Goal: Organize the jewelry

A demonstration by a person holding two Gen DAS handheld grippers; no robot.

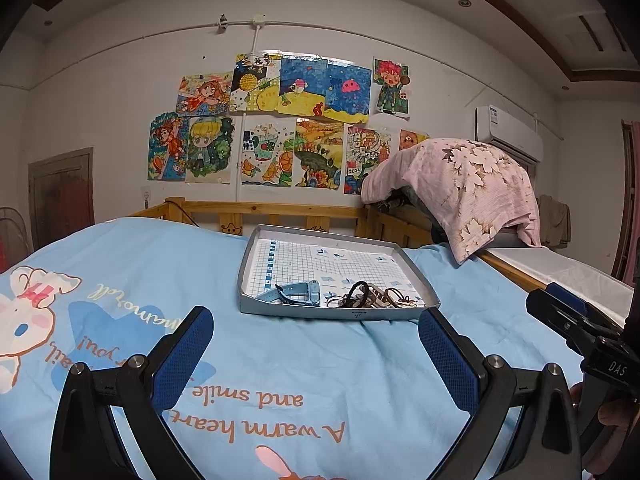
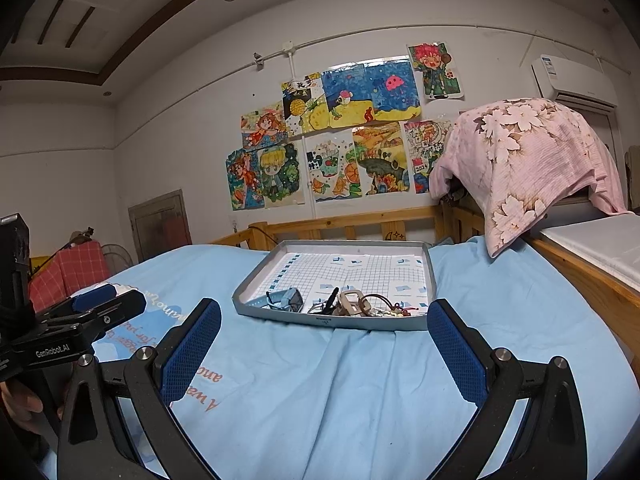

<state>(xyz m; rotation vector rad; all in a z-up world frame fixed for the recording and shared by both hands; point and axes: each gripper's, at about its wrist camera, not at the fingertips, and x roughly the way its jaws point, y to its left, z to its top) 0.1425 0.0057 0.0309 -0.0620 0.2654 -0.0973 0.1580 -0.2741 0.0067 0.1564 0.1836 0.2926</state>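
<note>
I find the left claw (image 1: 316,344) spread wide and holding nothing, poised above the blue bedsheet (image 1: 320,360). My right claw (image 2: 324,336) is likewise wide and unloaded. The grey tray (image 2: 431,276) lies on the bed ahead; a blue watch (image 2: 286,299) and tangled jewelry (image 2: 360,306) sit along its near edge.
</note>
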